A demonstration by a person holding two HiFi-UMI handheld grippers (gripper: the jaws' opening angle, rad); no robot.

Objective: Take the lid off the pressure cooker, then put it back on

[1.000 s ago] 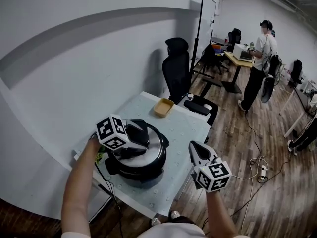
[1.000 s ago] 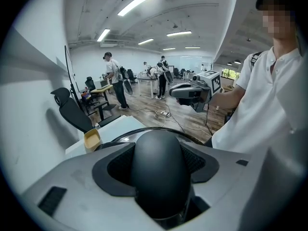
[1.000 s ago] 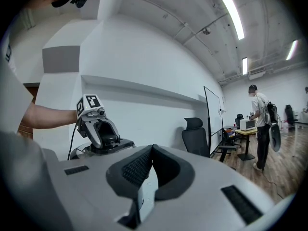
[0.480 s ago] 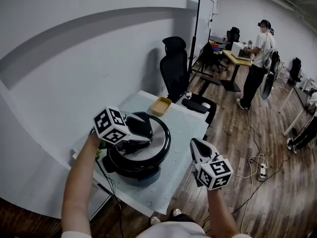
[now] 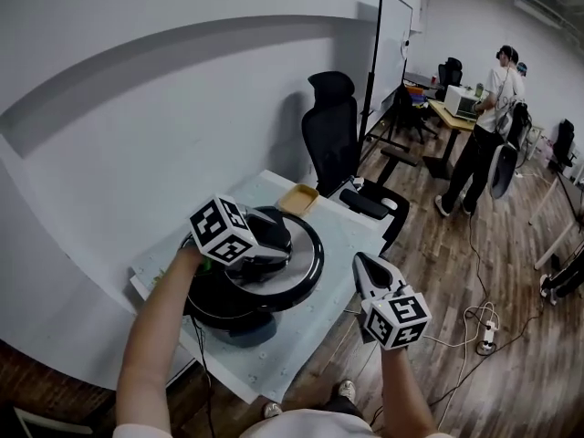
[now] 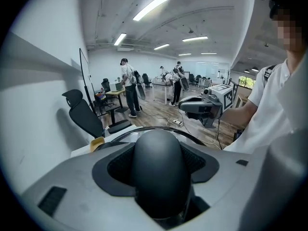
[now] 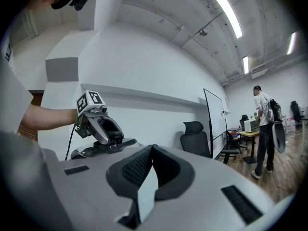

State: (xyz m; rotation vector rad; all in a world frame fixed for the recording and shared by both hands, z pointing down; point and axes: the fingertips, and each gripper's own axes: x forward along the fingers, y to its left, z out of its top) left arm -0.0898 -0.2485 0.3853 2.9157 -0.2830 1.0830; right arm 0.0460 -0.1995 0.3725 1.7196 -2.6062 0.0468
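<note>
Above the pale tabletop (image 5: 342, 235), beside a white wall, the left gripper (image 5: 270, 245) has its jaws clamped on the black knob (image 6: 161, 170) of the lid (image 5: 308, 261). The lid hangs tilted just above the pressure cooker's pot (image 5: 224, 313), set slightly toward the far side. The right gripper (image 5: 369, 274), jaws pressed together on nothing, hovers off the tabletop's near right edge. The likely risk is that the rounded knob twists in this single-point grip, so that the heavy lid swings and strikes the pot's rim, or seats crooked on its return. The pot stands near the front left corner, so a hard knock might push it toward the edge. Open tabletop lies to the right and beyond, up to a yellow tray (image 5: 299, 199) at the far edge. The wall closes off the left.
</note>
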